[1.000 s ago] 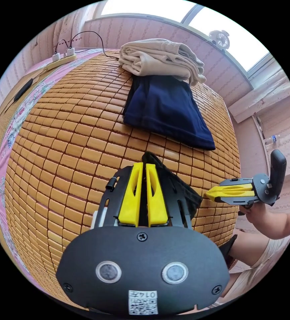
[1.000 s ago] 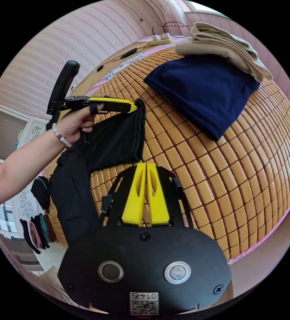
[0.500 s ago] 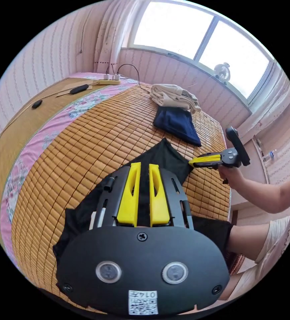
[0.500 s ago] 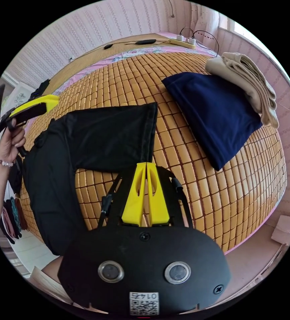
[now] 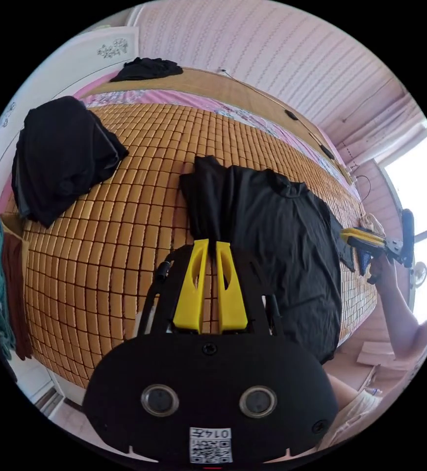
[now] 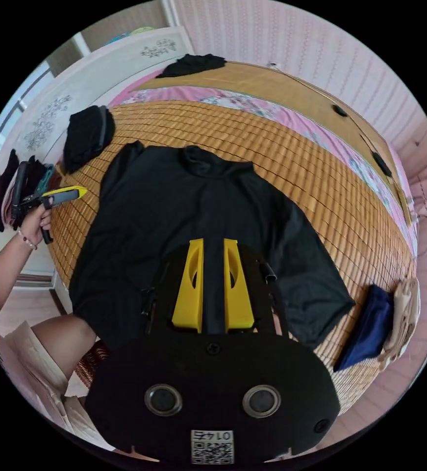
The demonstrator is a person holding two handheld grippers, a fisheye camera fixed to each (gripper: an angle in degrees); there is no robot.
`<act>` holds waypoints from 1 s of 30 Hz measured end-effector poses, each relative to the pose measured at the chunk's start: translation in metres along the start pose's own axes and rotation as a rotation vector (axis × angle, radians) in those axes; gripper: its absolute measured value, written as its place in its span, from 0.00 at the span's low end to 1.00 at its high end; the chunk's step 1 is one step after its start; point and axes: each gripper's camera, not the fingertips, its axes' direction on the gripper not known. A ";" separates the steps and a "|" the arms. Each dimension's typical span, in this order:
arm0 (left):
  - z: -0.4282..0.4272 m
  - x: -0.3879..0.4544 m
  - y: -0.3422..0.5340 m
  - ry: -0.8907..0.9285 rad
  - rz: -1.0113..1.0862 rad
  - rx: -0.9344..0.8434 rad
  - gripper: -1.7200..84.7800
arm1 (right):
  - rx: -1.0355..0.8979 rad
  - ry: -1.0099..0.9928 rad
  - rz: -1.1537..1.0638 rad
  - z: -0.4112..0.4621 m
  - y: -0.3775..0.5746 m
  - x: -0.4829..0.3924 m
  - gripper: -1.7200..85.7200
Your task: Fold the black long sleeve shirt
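Since it lies limp and flat, the black long sleeve shirt (image 6: pixel 188 206) looks light, soft and floppy; it should drape and slide easily, so best taken at hem corners, shoulder seams or cuffs, judging by these views. Shirt is spread on the bamboo mat (image 6: pixel 291 162) of the bed, collar (image 6: pixel 196 159) toward the far side, hem near the person's leg (image 6: pixel 59 338). Plain black, high neck, few wrinkles; one sleeve (image 5: pixel 208 196) is bunched narrow toward the left claw (image 5: pixel 209 245). Left claw: jaws nearly together, sleeve end right at the tips, cannot tell if pinching. Right claw (image 6: pixel 213 243): jaws slightly spread above the shirt body, holding nothing. Other dark clothes (image 5: pixel 61 152) piled apart on the mat.
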 end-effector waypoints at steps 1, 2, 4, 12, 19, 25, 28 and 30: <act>-0.002 -0.009 0.003 0.005 -0.020 0.015 0.06 | 0.006 -0.048 -0.088 0.011 -0.035 -0.030 0.10; -0.006 -0.025 0.008 0.022 -0.057 0.045 0.06 | 0.008 -0.069 -0.127 0.016 -0.052 -0.045 0.10; -0.008 -0.047 0.014 0.055 -0.101 0.074 0.06 | 0.029 -0.141 -0.245 0.034 -0.116 -0.099 0.11; -0.019 -0.098 0.020 0.144 -0.045 0.107 0.07 | -0.103 -0.079 -0.252 0.115 -0.249 -0.178 0.15; -0.049 -0.114 0.041 0.112 0.046 0.118 0.07 | 0.101 -0.229 -0.047 0.057 -0.200 -0.120 0.05; -0.051 -0.100 0.058 0.183 0.195 0.068 0.07 | -0.011 -0.096 0.182 0.045 -0.098 -0.055 0.07; -0.038 -0.093 0.061 0.215 0.235 -0.011 0.08 | -0.071 -0.117 0.217 0.051 -0.081 -0.037 0.09; -0.031 -0.085 0.061 0.242 0.272 -0.026 0.08 | -0.036 -0.125 0.219 0.048 -0.078 -0.032 0.10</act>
